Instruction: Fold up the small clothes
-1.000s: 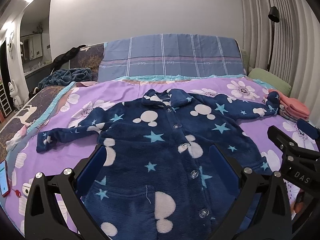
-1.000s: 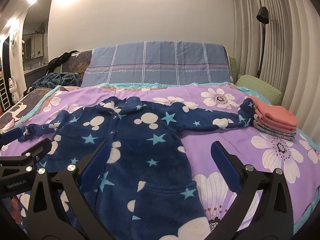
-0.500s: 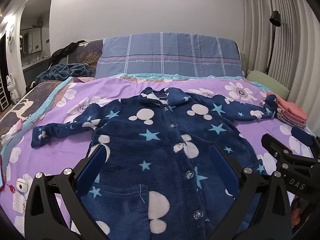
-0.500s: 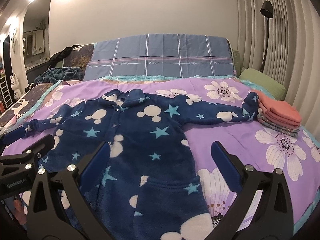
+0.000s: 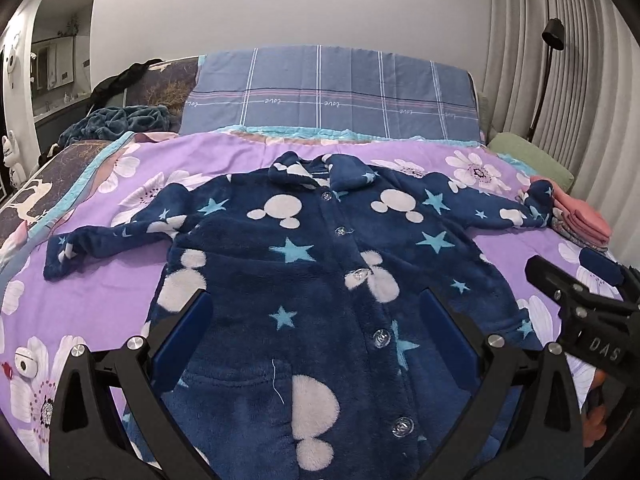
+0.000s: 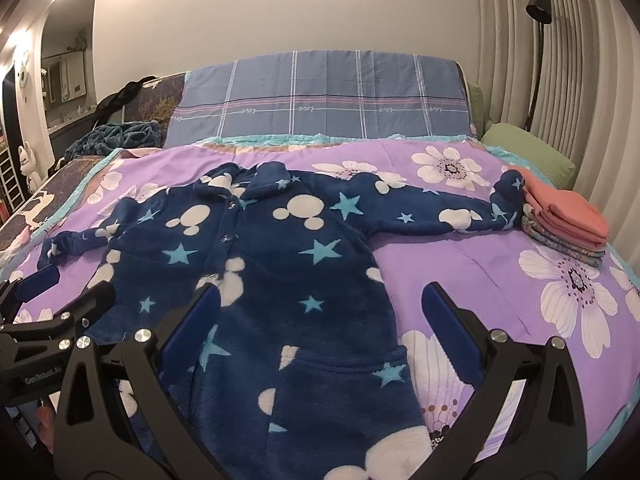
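Nearest: left gripper (image 5: 316,326) with jaws spread wide, nothing between them, hovering over the lower front of the navy fleece jacket (image 5: 320,264). Right gripper (image 6: 320,320) likewise spread and empty, over the jacket's hem edge on its right side, one finger above fleece, the other above bare bedspread (image 6: 460,264). Both look staged for a first grab; no fold made yet, I'd judge.

Jacket lies flat, front up, buttoned, in the middle of the bedspread, both sleeves stretched out sideways: laid open so sleeves can be folded inward. Pocket near the hem, closest to the grippers; collar at the far end.

Beyond the jacket's right cuff, touching or just beside it, a stack of folded clothes (image 6: 564,220), pink on top, probably finished pieces parked clear of the work area. Green pillow (image 6: 528,148) behind that stack. Past the collar, a blue plaid headboard cover (image 6: 320,96). Far left of the jacket, a crumpled teal blanket (image 5: 120,120).
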A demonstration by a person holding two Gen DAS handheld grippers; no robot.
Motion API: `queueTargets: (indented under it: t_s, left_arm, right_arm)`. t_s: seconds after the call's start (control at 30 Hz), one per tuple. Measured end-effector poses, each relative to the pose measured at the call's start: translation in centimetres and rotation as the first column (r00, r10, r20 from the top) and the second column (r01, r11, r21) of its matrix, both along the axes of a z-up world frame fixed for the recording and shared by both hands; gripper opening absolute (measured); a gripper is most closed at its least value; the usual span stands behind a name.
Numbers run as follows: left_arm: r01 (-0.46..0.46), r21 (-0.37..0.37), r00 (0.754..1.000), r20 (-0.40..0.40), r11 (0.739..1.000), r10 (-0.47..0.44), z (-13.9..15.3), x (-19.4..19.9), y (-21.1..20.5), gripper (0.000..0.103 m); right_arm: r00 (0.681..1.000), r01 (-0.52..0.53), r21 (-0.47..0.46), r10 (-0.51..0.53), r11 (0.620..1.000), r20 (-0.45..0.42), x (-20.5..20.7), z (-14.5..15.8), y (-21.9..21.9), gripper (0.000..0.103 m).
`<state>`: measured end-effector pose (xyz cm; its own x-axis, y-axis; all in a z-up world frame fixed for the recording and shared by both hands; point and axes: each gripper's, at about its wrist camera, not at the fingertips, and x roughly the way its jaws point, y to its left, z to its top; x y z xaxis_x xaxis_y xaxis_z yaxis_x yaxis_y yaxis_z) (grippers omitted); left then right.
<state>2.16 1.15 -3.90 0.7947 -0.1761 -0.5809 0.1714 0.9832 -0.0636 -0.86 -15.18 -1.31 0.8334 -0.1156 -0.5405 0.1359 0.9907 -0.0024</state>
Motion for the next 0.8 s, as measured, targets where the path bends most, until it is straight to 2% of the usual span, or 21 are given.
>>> queueTargets:
  t_s: [0.17,0.23,0.3,0.33,0.43,0.5,0.57,0.63,0.7,0.73,0.77,0.8]
  left_arm:
    - [-0.003,-0.062,0.999,-0.053,0.998,0.000,-0.8,1.5,2.0,0.100]
    - [-0.017,-0.084,0.998,-0.069,0.996,0.012,-1.0,2.4,3.5,0.093]
    - [-0.049,-0.124,0.994,-0.100,0.991,0.036,-1.3,3.9,5.9,0.077]
    - [-0.076,-0.152,0.991,-0.124,0.985,0.057,-1.6,4.6,7.4,0.074]
    - [-0.197,-0.288,0.968,-0.209,0.937,0.139,-3.0,7.0,13.7,0.064]
    - [-0.310,-0.363,0.939,-0.263,0.879,0.222,-4.3,8.0,18.7,0.062]
    - [-0.415,-0.385,0.902,-0.295,0.824,0.317,-5.3,8.9,23.4,0.062]
    - [-0.518,-0.409,0.852,-0.325,0.751,0.411,-6.2,9.8,28.2,0.062]
    - [-0.564,-0.466,0.825,-0.360,0.682,0.436,-7.0,10.5,31.6,0.062]
    - [-0.593,-0.491,0.804,-0.388,0.638,0.450,-7.7,10.8,33.3,0.066]
    - [-0.629,-0.525,0.778,-0.423,0.574,0.465,-8.7,11.2,35.2,0.070]
    - [-0.649,-0.553,0.761,-0.450,0.523,0.468,-9.6,11.7,36.7,0.072]
  right_arm:
    - [0.999,-0.001,-0.016,0.001,1.000,-0.038,1.5,-1.0,0.0,0.101]
    - [0.999,-0.009,-0.031,0.008,0.999,-0.051,2.1,-1.2,0.3,0.101]
    - [0.999,-0.023,-0.043,0.021,0.999,-0.048,2.7,-1.2,0.7,0.101]
    - [0.999,-0.027,-0.050,0.024,0.998,-0.047,2.9,-1.3,0.8,0.101]
    - [0.998,-0.023,-0.072,0.019,0.997,-0.055,4.1,-1.6,0.9,0.101]
    - [0.997,-0.007,-0.068,0.002,0.998,-0.077,5.2,-2.1,0.5,0.101]
    - [0.995,0.006,-0.065,-0.012,0.998,-0.098,6.3,-2.7,0.2,0.101]
    - [0.992,0.011,-0.073,-0.020,0.997,-0.124,7.5,-3.4,0.1,0.101]
    - [0.989,0.007,-0.093,-0.021,0.996,-0.145,8.8,-4.0,0.4,0.101]
    - [0.989,0.005,-0.098,-0.019,0.995,-0.146,9.1,-4.2,0.5,0.101]
    - [0.989,0.003,-0.102,-0.018,0.995,-0.145,9.6,-4.3,0.7,0.101]
    - [0.989,0.000,-0.103,-0.015,0.995,-0.146,9.9,-4.4,0.8,0.101]
